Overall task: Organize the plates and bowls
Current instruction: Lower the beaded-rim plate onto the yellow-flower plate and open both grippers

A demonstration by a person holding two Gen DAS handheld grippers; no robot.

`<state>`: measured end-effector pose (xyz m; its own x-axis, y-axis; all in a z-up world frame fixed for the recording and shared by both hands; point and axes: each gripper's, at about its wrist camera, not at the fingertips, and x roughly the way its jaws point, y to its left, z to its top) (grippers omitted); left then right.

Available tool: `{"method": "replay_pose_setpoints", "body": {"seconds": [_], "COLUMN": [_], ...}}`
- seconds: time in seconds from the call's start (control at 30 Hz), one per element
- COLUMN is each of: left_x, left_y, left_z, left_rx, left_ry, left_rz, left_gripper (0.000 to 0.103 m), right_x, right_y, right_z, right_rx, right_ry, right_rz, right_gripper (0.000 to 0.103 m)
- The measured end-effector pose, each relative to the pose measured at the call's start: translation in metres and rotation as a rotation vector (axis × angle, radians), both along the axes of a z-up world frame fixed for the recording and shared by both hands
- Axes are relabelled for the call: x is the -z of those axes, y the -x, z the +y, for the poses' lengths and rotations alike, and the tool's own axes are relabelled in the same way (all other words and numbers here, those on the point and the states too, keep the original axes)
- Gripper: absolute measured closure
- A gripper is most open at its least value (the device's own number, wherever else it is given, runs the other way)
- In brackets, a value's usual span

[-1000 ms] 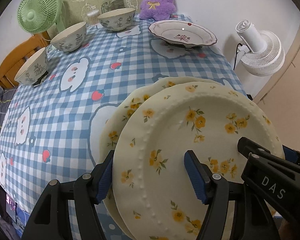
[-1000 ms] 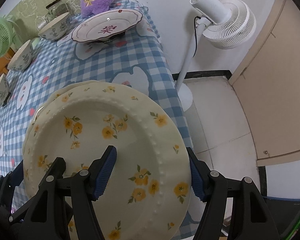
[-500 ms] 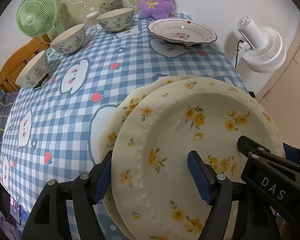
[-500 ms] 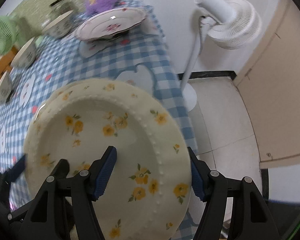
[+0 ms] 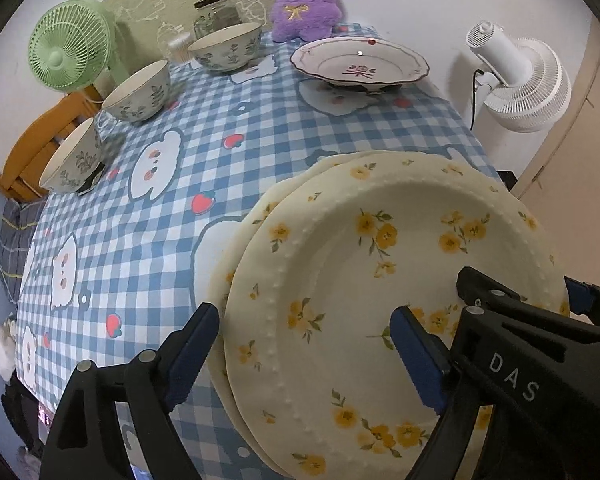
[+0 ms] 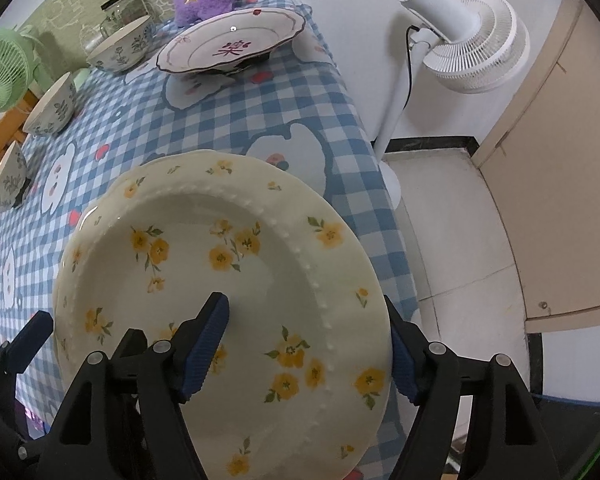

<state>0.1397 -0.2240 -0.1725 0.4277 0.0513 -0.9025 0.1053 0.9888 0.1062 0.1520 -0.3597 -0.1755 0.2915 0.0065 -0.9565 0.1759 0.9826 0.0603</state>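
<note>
Left wrist: yellow-flowered plates (image 5: pixel 400 272) stacked flat.

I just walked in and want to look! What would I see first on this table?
First you'd see the big cream plate with yellow flowers, stacked on another like it at the near edge of the blue checked tablecloth. The left gripper and right gripper straddle its rim, and their jaws have just been opening. At the far end a purple plush bunny sits behind a scalloped plate.
</note>
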Motion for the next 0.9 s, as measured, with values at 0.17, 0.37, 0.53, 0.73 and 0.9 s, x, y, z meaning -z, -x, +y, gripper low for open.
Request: {"method": "replay_pose_setpoints", "body": {"seconds": [0.17,0.37,0.53,0.73,0.9], "left_x": [0.0,0.001,-0.004,-0.026,-0.054], "left_y": [-0.002,-0.008,-0.008,-0.012,-0.014], "left_z": [0.008,0.017,0.019,0.03,0.041], "left_rx": [-0.022,-0.033,-0.017,0.002,0.031], "left_ry": [0.022,0.053,0.086,0.133,0.152], "left_rz": [0.005,0.019,0.023,-0.01,-0.049], "left_gripper": [0.014,0.014,0.014,0.014,0.014], "right_x": [0.002,0.004,-0.01,-0.048,-0.082], "right_y": [-0.006,-0.011,-0.01,-0.01,-0.007], "right_z": [0.007,0.009,0.011,0.021,0.034], "right_rx": [0.002,0.021,0.008,0.001,0.026], "right_ry": [0.001,-0.005,0.033,0.054,0.059], "right_rz": [0.0,0.022,-0.001,-0.076,-0.13], "right_gripper": [0.023,0.019,0.019,0.017,0.017]}}
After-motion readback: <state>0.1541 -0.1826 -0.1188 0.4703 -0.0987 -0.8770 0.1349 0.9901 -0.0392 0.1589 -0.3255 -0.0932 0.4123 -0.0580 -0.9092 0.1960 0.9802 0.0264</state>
